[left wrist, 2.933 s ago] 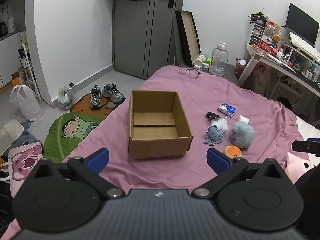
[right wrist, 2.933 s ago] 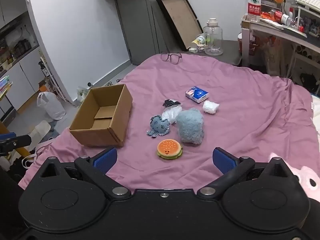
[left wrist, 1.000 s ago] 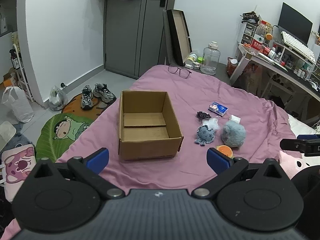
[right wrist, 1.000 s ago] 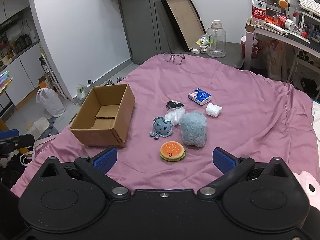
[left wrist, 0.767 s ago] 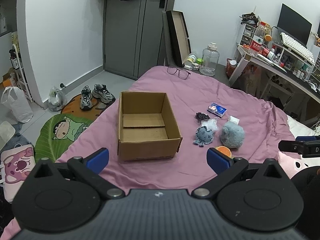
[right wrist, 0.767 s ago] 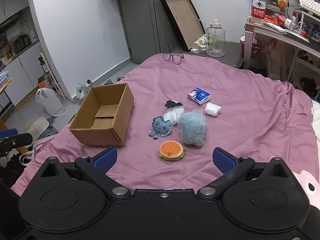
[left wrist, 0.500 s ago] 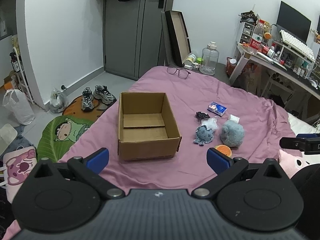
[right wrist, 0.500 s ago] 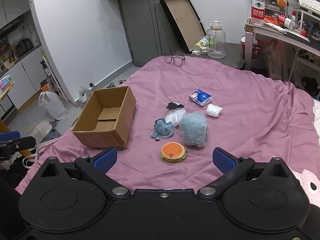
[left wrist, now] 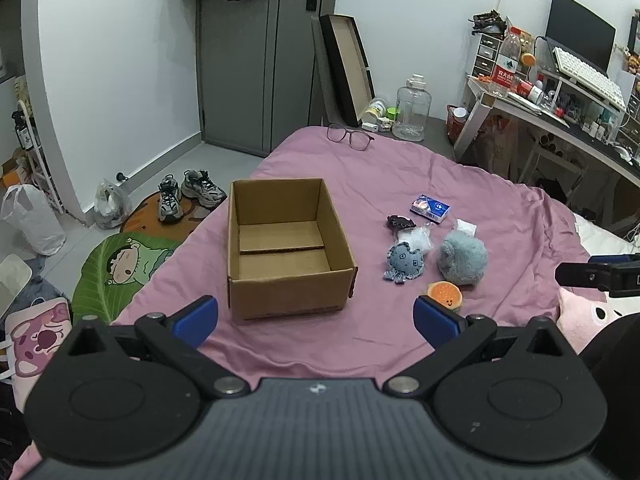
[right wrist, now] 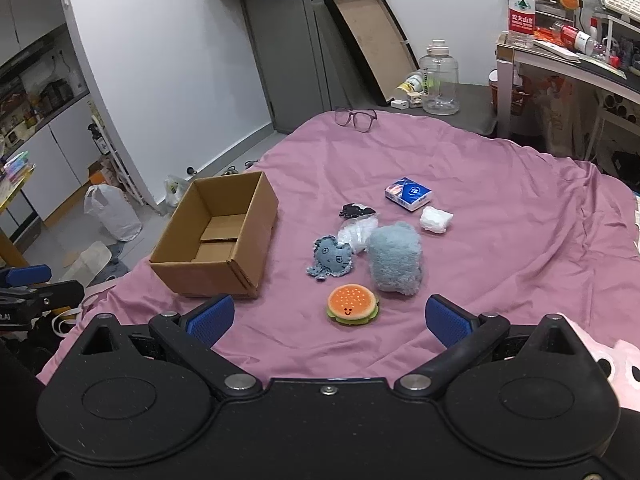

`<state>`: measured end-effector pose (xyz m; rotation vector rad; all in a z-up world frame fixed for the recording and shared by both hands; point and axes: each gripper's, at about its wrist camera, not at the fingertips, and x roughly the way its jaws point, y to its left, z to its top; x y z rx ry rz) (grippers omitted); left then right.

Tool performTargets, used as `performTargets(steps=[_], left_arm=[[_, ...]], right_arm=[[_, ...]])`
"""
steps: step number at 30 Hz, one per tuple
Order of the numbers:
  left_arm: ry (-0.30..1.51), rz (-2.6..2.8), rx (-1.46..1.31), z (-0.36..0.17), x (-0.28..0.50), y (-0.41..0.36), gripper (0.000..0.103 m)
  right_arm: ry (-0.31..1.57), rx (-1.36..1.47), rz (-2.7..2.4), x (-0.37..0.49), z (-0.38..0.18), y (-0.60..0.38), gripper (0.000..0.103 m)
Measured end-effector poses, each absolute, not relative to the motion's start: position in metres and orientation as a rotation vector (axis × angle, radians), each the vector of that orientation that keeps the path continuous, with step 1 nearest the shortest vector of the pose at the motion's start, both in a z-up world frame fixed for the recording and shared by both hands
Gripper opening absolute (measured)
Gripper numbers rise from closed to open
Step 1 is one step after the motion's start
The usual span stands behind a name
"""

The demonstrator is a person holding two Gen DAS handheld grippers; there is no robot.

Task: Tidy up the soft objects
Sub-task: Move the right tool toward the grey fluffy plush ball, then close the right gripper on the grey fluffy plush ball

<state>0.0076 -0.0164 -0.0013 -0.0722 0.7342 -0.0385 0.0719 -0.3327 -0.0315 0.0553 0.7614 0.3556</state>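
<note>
An empty cardboard box stands open on the pink bedspread. To its right lie a burger plush, a fluffy grey-blue plush, a blue octopus plush, a clear bag, a small black item, a white wad and a blue tissue pack. My left gripper hangs open in front of the box. My right gripper is open just short of the burger plush. Neither holds anything.
Glasses lie at the far end of the bed. A pink pillow sits at the near right. Shoes and bags are on the floor to the left; a cluttered desk stands to the right.
Both views shifted only slightly over the last seconds; the box and plush toys have stayed in place, and both grippers have stayed open.
</note>
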Motion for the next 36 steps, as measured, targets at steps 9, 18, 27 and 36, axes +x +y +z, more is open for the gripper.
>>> performTargets(steps=[9, 18, 27, 36], left_arm=[[0.733, -0.079, -0.020, -0.006, 0.025, -0.018, 0.103], [0.763, -0.112, -0.023, -0.022, 0.050, -0.016, 0.103], [0.781, -0.129, -0.052, -0.036, 0.074, -0.012, 0.102], [0.804, -0.181, -0.031, -0.048, 0.095, -0.017, 0.101]], right_arm=[[0.759, 0.096, 0.363, 0.087, -0.040, -0.335, 0.103], [0.763, 0.100, 0.357, 0.101, -0.048, -0.334, 0.103], [0.780, 0.106, 0.333, 0.123, -0.058, -0.334, 0.095], [0.822, 0.134, 0.326, 0.138, -0.072, -0.341, 0.077]])
